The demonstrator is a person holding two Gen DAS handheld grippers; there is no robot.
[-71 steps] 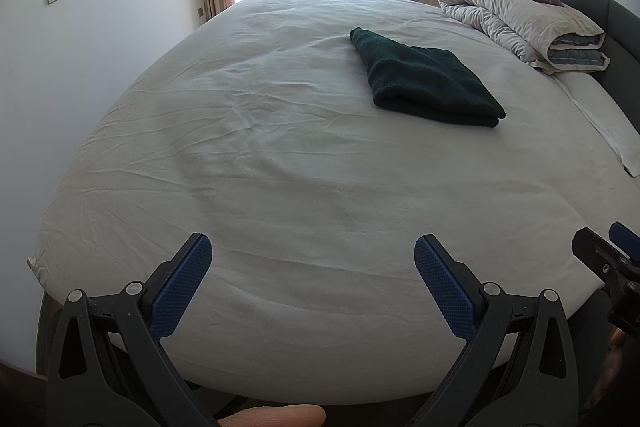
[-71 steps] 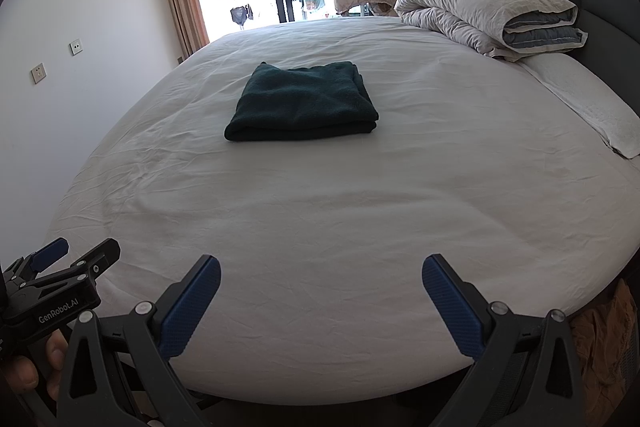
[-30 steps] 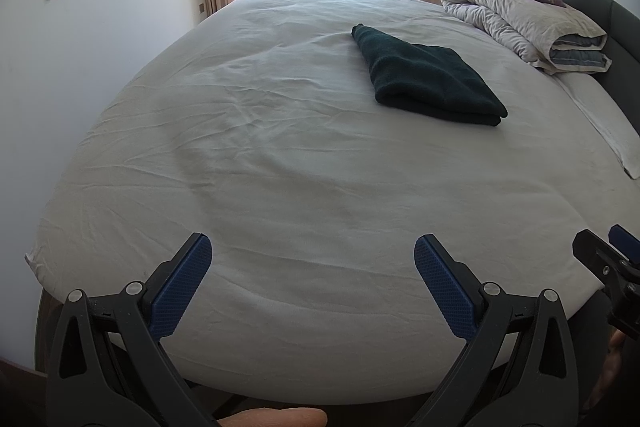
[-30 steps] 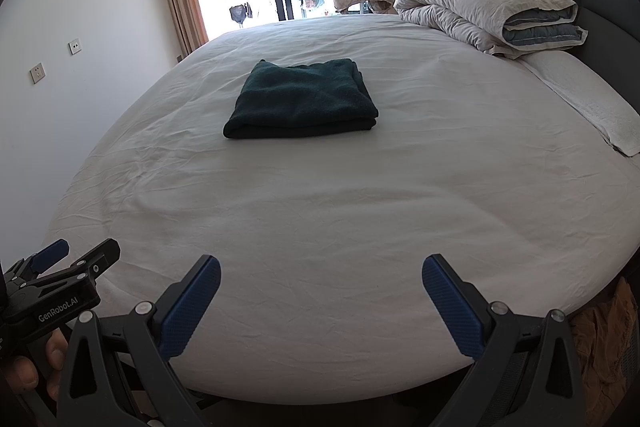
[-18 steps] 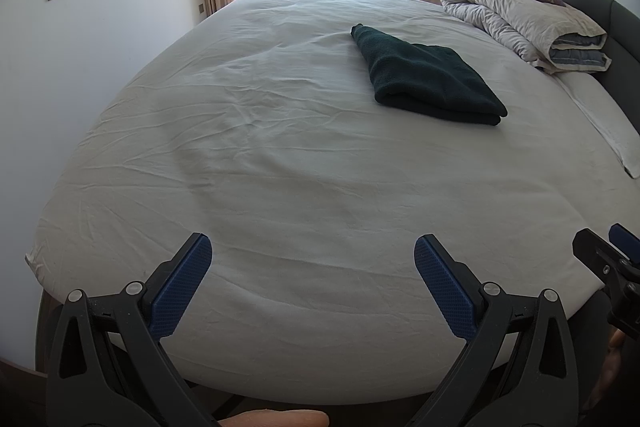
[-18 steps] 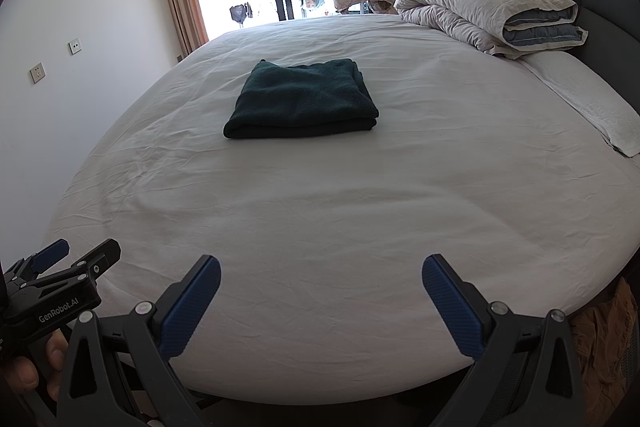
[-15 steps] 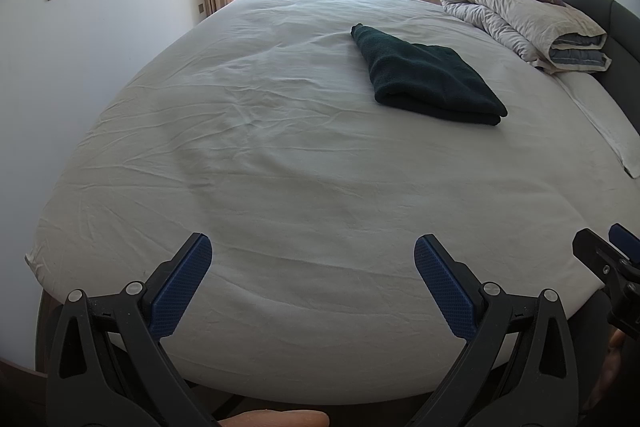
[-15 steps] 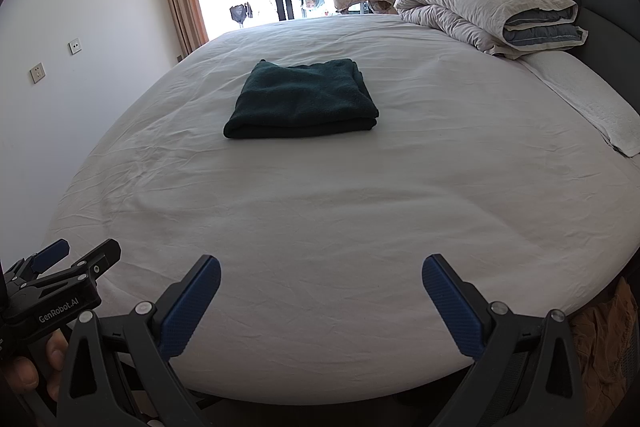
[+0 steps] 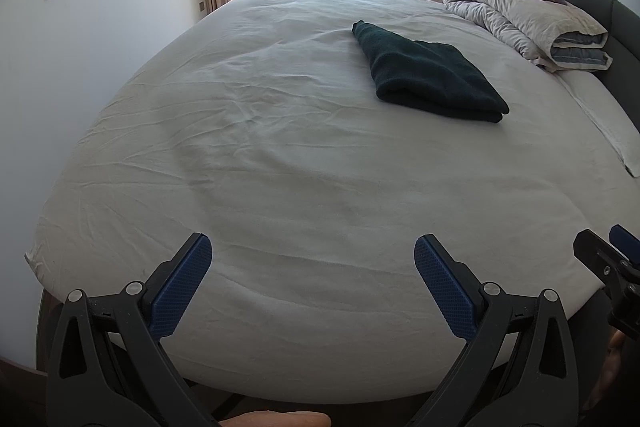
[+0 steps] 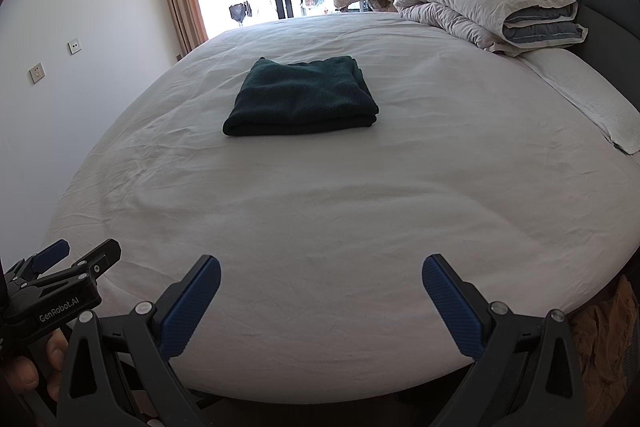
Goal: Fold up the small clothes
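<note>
**Right wrist view: folded garment on bed, both tools empty**

Right wrist view shows the dark green folded garment [image 10: 302, 95] lying mid-bed on the white sheet [image 10: 360, 219], well apart from both tools. The right hand-held gripper [image 10: 320, 301] hovers at the bed's near edge, jaws spread wide and empty. The left hand-held gripper [image 9: 312, 287] likewise gapes empty; its body reads "GenRobot.AI" [image 10: 60, 311]. A rolled duvet [image 10: 488, 13] sits by the headboard.
</note>
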